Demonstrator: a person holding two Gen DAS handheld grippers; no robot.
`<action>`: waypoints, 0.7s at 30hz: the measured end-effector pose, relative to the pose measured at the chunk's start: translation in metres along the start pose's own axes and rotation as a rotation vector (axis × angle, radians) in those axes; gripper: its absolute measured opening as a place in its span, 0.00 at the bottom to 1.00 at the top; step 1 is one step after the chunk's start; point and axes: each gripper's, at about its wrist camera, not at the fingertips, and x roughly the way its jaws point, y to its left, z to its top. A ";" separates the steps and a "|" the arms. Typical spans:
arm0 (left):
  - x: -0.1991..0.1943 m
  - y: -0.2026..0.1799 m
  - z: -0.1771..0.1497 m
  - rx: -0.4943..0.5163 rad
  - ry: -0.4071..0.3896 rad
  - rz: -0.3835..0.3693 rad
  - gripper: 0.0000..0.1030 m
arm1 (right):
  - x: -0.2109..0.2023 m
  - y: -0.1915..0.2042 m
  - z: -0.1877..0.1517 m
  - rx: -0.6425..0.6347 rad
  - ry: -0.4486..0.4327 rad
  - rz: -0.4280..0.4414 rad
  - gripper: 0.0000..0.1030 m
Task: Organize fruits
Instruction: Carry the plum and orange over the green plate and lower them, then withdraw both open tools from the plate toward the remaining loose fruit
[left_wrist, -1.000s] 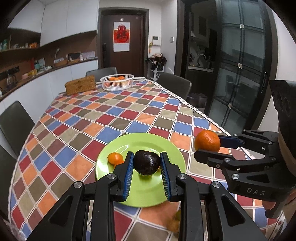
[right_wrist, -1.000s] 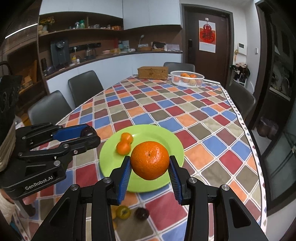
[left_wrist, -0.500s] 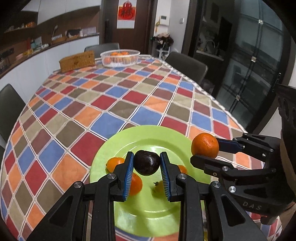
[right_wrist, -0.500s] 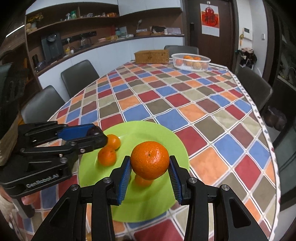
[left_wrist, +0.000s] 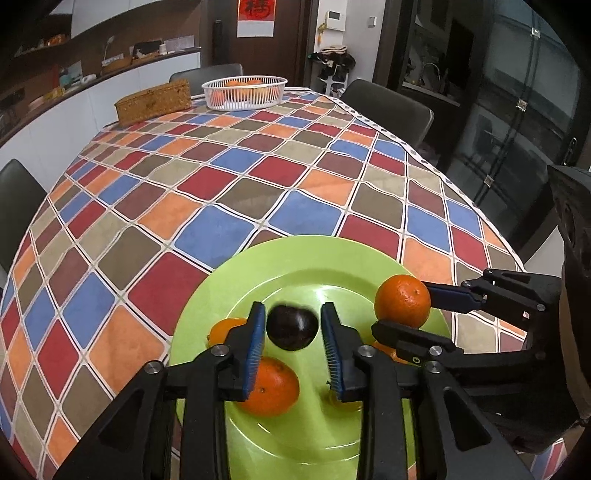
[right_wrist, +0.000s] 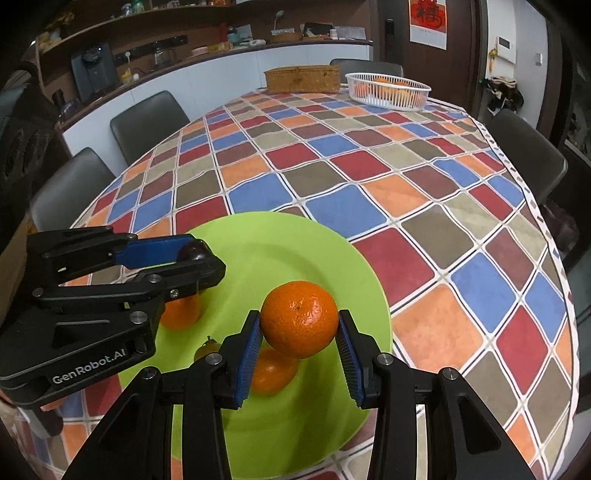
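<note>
Both grippers hung low over the green plate (left_wrist: 236, 269), which sat at the near edge of the checked tablecloth (left_wrist: 236, 192). The left gripper (left_wrist: 292, 345) had its jaws just opening: the dark fruit (left_wrist: 291, 326) lay between the blue pads (left_wrist: 255, 347) with a sliver of gap on each side, blurred, so whether it already rested on the plate I could not tell. The right gripper (right_wrist: 298, 345) was closed firmly on a large orange (right_wrist: 299, 319), both pads pressing its sides, holding it above the plate's middle. Under and around the two tools several smaller oranges lay on the plate: one (left_wrist: 271, 387) near the plate's near-left part, another (left_wrist: 223, 330) toward its left rim, partly hidden by the left gripper's finger. At the far end of the table stood a white basket (left_wrist: 243, 94) with more oranges in it, and just beside it a woven box (left_wrist: 153, 101).
</note>
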 end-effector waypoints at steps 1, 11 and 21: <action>-0.002 0.000 -0.001 0.001 -0.005 0.003 0.35 | 0.000 0.000 -0.001 -0.001 0.001 -0.002 0.41; -0.060 -0.011 -0.024 0.050 -0.082 0.113 0.42 | -0.035 0.005 -0.016 -0.012 -0.054 -0.033 0.52; -0.126 -0.037 -0.062 0.057 -0.169 0.087 0.51 | -0.106 0.027 -0.045 -0.054 -0.165 -0.033 0.52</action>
